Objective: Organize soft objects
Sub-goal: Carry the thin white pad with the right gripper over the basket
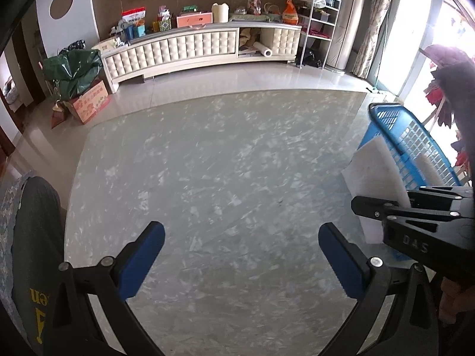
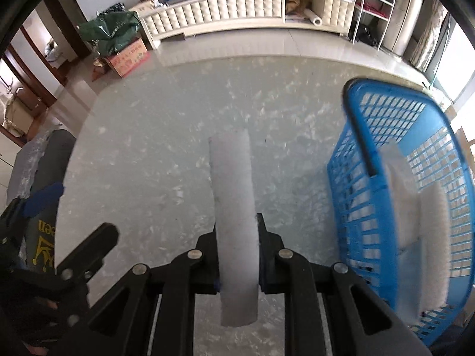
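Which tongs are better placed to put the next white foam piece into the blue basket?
Right. The right tongs already clamp a white foam sheet, and the blue basket is just beside them. The left tongs are open, holding nothing.

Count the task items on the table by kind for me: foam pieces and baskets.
White foam pieces: 3, one held edge-on in the right gripper as the held foam sheet, and the two foam pieces in the basket.
Blue basket: 1.
Total: 4.

Black hand-held gripper (image 1: pixel 241 256), blue pads (image 1: pixel 142 262), silver screws
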### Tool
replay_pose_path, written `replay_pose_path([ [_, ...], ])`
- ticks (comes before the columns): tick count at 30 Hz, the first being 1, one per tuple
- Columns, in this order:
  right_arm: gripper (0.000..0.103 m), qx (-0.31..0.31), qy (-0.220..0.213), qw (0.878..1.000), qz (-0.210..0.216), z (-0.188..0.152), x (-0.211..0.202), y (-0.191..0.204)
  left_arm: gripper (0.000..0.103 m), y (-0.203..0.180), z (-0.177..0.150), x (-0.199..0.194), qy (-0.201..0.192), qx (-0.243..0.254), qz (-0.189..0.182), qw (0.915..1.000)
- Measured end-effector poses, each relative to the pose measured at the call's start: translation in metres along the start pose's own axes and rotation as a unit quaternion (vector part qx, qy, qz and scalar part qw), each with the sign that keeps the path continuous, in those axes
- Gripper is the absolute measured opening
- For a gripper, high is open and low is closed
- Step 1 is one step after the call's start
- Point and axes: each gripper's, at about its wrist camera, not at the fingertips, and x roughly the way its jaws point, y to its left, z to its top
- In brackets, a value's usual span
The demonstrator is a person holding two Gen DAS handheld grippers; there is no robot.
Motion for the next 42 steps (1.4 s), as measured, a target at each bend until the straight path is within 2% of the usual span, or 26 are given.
replay_pose_path([
  [5,0.016,-0.011,-0.023,1.0,0.01,-0.007,-0.023,-0.005,0.103,-0.016,0.003,-0.018,-0.022,0.008,0.008,0.9997],
  [8,0.016,-0.021,-0.039,0.999,0.012,-0.008,-0.043,-0.006,0.103,-0.029,0.006,-0.027,-0.038,0.018,-0.004,0.9991],
  [12,0.016,-0.033,-0.054,0.998,0.016,-0.017,-0.055,-0.019,0.103,-0.039,0.011,-0.032,-0.039,0.025,-0.006,0.9989],
  [18,0.016,-0.049,-0.078,0.996,0.006,-0.02,-0.074,-0.044,0.103,-0.063,0.022,-0.043,-0.042,0.023,-0.007,0.9989],
  [22,0.016,-0.062,-0.093,0.994,-0.004,-0.019,-0.076,-0.054,0.103,-0.091,0.033,-0.05,-0.049,0.043,-0.017,0.9977],
  [28,0.016,-0.069,-0.11,0.991,-0.021,-0.021,-0.085,-0.074,0.103,-0.126,0.048,-0.061,-0.067,0.07,-0.011,0.9953],
  [34,0.016,-0.08,-0.113,0.99,-0.039,-0.016,-0.082,-0.088,0.103,-0.146,0.061,-0.05,-0.053,0.076,-0.019,0.9955],
  [37,0.016,-0.091,-0.115,0.987,-0.064,-0.014,-0.078,-0.093,0.103,-0.154,0.063,-0.039,-0.041,0.075,-0.019,0.9961],
  [42,0.016,-0.108,-0.096,0.985,-0.096,-0.014,-0.049,-0.099,0.103,-0.163,0.067,-0.019,-0.022,0.078,-0.028,0.9963],
])
